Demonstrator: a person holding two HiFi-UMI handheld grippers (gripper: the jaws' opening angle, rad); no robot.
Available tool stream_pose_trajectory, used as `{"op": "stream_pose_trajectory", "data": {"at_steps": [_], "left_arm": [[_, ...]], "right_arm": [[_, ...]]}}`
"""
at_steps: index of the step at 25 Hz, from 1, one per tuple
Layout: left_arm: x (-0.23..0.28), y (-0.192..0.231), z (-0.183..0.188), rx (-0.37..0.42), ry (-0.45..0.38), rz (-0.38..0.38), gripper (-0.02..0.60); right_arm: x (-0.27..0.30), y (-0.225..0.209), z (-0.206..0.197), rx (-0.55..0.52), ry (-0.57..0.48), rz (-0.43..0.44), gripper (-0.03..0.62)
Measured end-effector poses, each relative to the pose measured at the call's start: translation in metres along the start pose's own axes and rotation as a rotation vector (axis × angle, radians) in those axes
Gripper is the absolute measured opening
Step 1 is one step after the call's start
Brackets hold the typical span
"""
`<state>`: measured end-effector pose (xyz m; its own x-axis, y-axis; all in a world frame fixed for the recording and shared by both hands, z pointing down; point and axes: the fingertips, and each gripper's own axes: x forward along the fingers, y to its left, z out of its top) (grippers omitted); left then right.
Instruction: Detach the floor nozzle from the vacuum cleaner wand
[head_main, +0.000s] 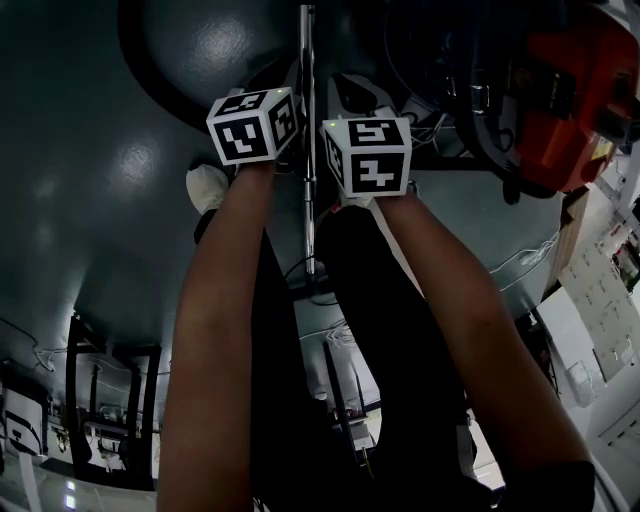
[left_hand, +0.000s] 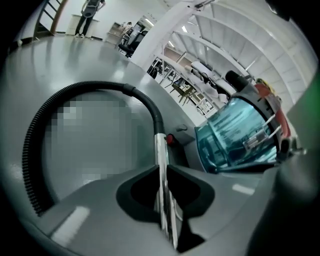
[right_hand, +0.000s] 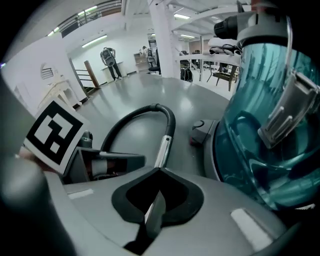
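The chrome wand (head_main: 309, 200) runs straight away from me between my two arms. Its far end joins a black ribbed hose (left_hand: 90, 90) that curls over the grey floor. In the left gripper view my left gripper (left_hand: 161, 170) has its jaws a little apart, and the wand (left_hand: 161, 150) runs through the narrow gap. My right gripper (right_hand: 160, 171) is shut just over the wand (right_hand: 164, 146), its tips meeting. Both marker cubes (head_main: 252, 125) sit side by side at the wand. I cannot make out the floor nozzle.
The vacuum's teal see-through dust bin (right_hand: 265, 140) stands close on the right, with its red body (head_main: 570, 100) in the head view. A grey part with a red button (left_hand: 171, 139) lies beside the wand. A white shoe (head_main: 207, 187) is at the left. Desks and people stand far off.
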<state>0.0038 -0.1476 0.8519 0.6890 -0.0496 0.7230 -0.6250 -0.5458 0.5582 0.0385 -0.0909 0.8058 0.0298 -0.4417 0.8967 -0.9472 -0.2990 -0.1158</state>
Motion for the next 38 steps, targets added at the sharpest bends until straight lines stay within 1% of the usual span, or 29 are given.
{"op": "stream_pose_trajectory", "data": {"at_steps": [4, 9, 13, 15, 17, 21, 23, 27, 29, 31, 32, 35, 38], "left_arm": [[0.010, 0.006, 0.010, -0.013, -0.007, -0.003, 0.058], [0.023, 0.000, 0.022, 0.043, 0.008, -0.027, 0.097], [0.033, 0.005, 0.024, 0.054, 0.036, -0.033, 0.126], [0.039, 0.005, 0.023, 0.049, 0.048, -0.047, 0.160], [0.046, 0.003, 0.025, 0.032, 0.050, -0.068, 0.178], [0.060, -0.002, 0.025, 0.035, 0.063, -0.081, 0.184], [0.067, -0.003, 0.021, 0.040, 0.084, -0.087, 0.201], [0.076, -0.004, 0.013, 0.005, 0.087, -0.103, 0.202], [0.081, -0.004, 0.005, 0.005, 0.107, -0.115, 0.179], [0.082, -0.002, 0.001, 0.002, 0.122, -0.130, 0.179], [0.081, -0.001, 0.002, -0.015, 0.116, -0.136, 0.176], [0.071, -0.003, 0.004, -0.054, 0.096, -0.148, 0.169], [0.048, -0.005, 0.007, -0.050, 0.105, -0.166, 0.169]], "right_arm": [[0.002, -0.005, -0.014, 0.022, 0.010, -0.012, -0.006], [0.002, -0.003, -0.023, 0.053, 0.000, -0.002, -0.005], [0.004, 0.004, -0.026, 0.072, -0.014, 0.021, -0.005], [0.005, 0.007, -0.028, 0.071, -0.021, 0.031, -0.005], [0.006, 0.007, -0.029, 0.067, -0.026, 0.035, -0.005], [0.008, 0.003, -0.033, 0.095, -0.027, 0.023, -0.005], [0.009, 0.002, -0.036, 0.098, -0.024, 0.021, -0.006], [0.012, -0.002, -0.039, 0.065, -0.026, 0.020, -0.005], [0.014, -0.005, -0.041, 0.073, -0.022, 0.009, -0.005], [0.015, -0.006, -0.040, 0.077, -0.019, 0.004, -0.006], [0.015, -0.006, -0.038, 0.071, -0.022, 0.004, -0.005], [0.010, -0.006, -0.033, 0.059, -0.028, 0.000, -0.005], [-0.002, -0.002, -0.026, 0.109, -0.029, 0.001, -0.005]]}}
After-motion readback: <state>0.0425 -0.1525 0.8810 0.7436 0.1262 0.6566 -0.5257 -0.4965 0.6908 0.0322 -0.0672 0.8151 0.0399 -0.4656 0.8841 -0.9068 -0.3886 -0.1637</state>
